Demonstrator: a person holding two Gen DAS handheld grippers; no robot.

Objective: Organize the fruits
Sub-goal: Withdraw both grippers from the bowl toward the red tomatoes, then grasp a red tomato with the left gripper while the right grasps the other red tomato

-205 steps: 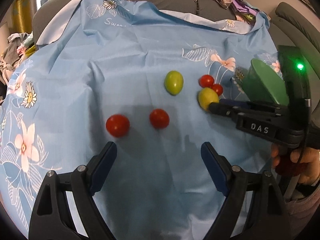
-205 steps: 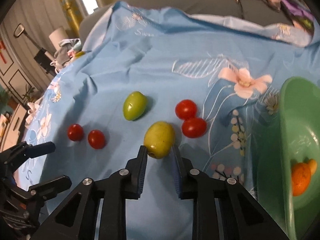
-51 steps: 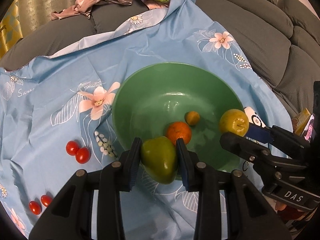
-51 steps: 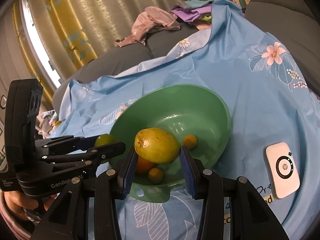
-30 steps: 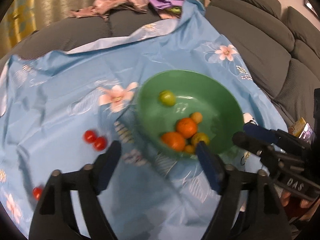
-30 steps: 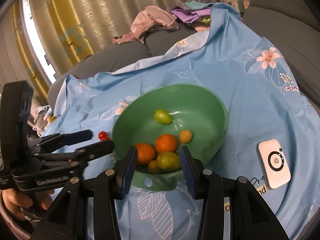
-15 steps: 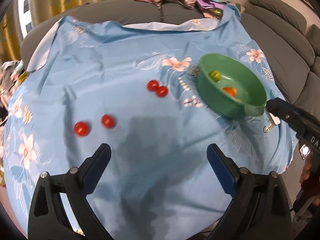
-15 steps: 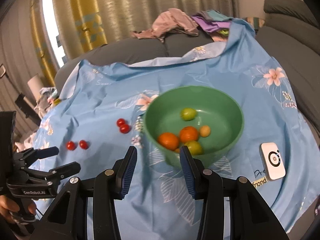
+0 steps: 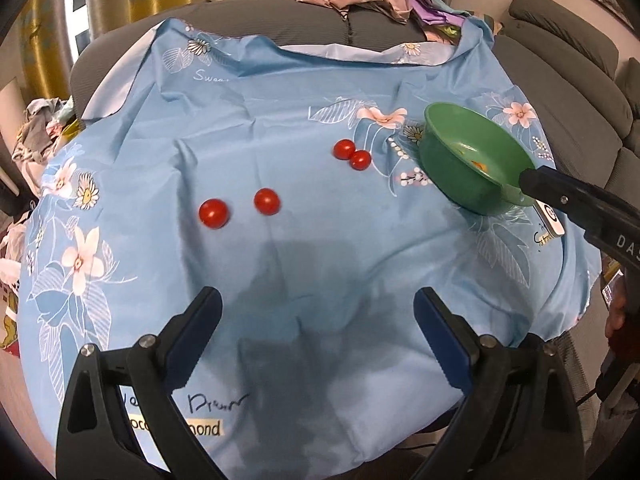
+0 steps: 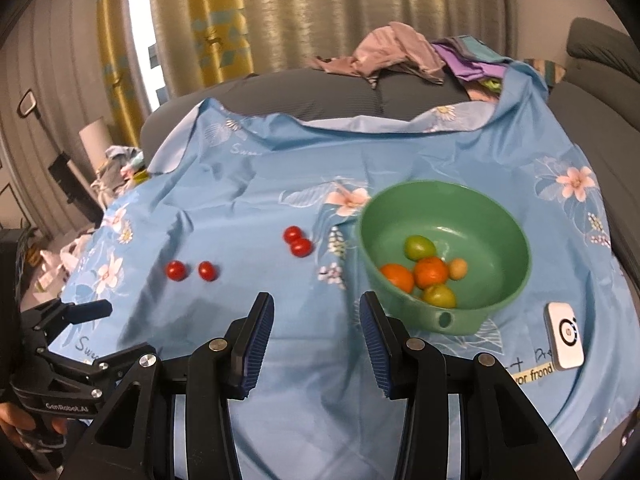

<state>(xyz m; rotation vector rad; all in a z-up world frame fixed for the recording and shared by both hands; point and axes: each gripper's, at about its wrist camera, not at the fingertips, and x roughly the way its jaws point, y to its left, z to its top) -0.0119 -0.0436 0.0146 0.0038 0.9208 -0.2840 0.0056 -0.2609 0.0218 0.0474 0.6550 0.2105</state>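
Sitting on the blue flowered cloth [image 10: 256,184], the green bowl [image 10: 500,216] served as the landmark for everything else. Inside the bowl lay five fruits: a green fruit [image 10: 419,247] toward its far side, two orange fruits [image 10: 430,272] in the middle touching each other, a small pale orange fruit [image 10: 457,268] just beside them, and a yellow-green fruit [image 10: 439,295] nearest the front wall. In the left wrist view the bowl [image 9: 448,176] was seen from the side, so only a bit of orange showed in it.

Left of the bowl, on the cloth, two cherry tomatoes [image 10: 297,241] lay touching each other, near the bowl. Two more tomatoes [image 10: 191,271] lay farther left of the bowl, close together but apart. A small white device [image 10: 566,334] lay on the cloth just right of the bowl's front.

The left tool [image 9: 318,334] had just been opening and its jaws stood very wide, with nothing between them, only cloth below. The right tool [image 10: 316,330] had its jaws parted to a moderate gap and also held nothing and touched nothing; it was in front of the bowl, a little to its left.

Both tools pointed downward at a slant toward the cloth. A hand [image 10: 18,426] gripped the left tool's handle, well left of the bowl.
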